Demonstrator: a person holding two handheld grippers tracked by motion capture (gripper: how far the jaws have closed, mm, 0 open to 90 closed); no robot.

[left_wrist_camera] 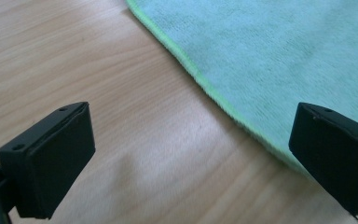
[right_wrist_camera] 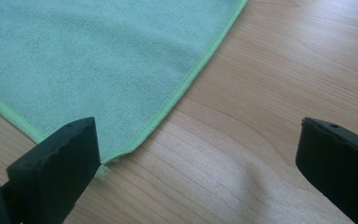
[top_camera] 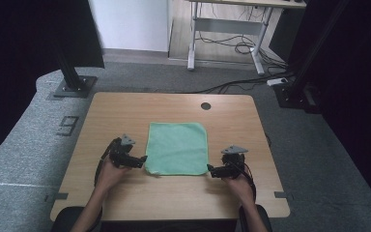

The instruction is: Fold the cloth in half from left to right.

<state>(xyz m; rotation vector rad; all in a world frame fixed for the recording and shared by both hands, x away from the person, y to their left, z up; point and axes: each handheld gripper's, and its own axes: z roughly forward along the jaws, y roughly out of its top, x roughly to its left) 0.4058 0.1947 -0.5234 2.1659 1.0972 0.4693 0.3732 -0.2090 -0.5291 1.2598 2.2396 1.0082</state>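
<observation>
Table [top_camera: 125, 111] of pale wood, green cloth [top_camera: 178, 147] spread flat at the middle of the frame, a gripper at each lower corner.

The left gripper [top_camera: 142, 160] sits just beside the cloth's lower-left corner, jaws spread wide with the hem between them; the right gripper [top_camera: 210, 170] sits at the lower-right corner, jaws likewise spread, gripping nothing.

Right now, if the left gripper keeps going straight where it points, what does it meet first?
Probably the green cloth: the left gripper, jaws open, points across bare table at its near edge.
</observation>
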